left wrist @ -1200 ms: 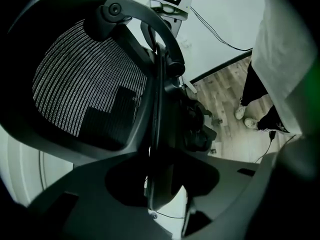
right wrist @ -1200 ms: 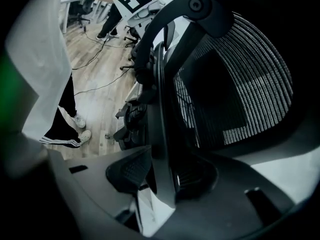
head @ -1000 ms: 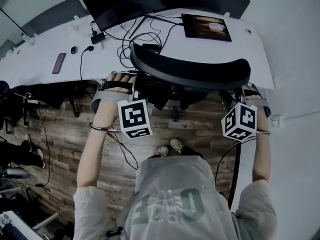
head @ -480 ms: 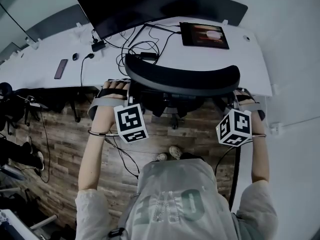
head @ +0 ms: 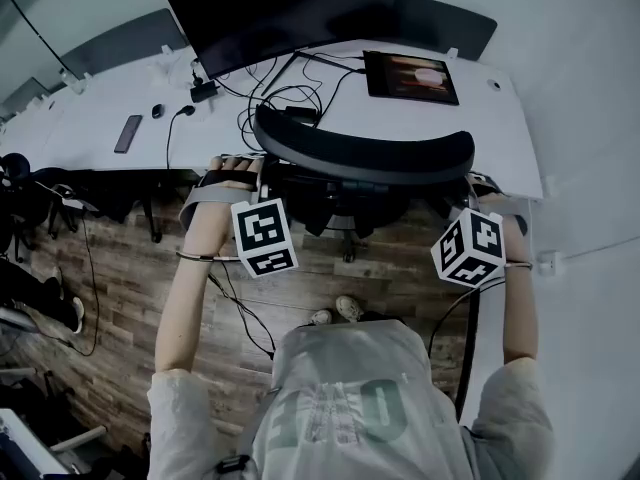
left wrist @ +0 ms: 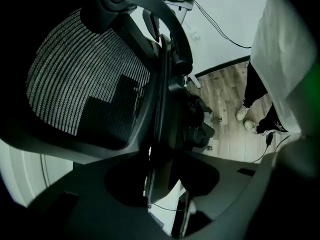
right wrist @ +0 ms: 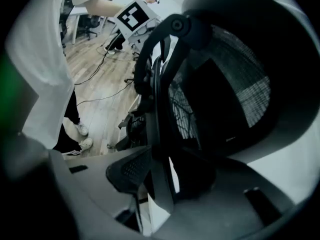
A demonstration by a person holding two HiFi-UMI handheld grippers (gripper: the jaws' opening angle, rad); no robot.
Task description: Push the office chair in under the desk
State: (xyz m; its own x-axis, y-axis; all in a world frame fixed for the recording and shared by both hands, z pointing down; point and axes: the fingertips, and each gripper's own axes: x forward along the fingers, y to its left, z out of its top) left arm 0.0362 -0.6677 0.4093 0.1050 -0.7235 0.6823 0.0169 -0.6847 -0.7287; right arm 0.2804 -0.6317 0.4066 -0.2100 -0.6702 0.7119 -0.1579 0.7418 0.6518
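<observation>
The black office chair stands against the white desk, its curved backrest top towards me and its seat under the desktop. My left gripper is at the backrest's left end and my right gripper at its right end. In the left gripper view the mesh back fills the frame, and its side rim runs between the left gripper's jaws, which close on it. The right gripper view shows the same: the mesh and the rim clasped by the right gripper.
On the desk are a large monitor, a tablet, a phone and tangled cables. More cables trail over the wooden floor. A white wall is close on the right. My feet stand behind the chair.
None beyond a slight shift of the head view; both grippers and the chair keep their places at the desk.
</observation>
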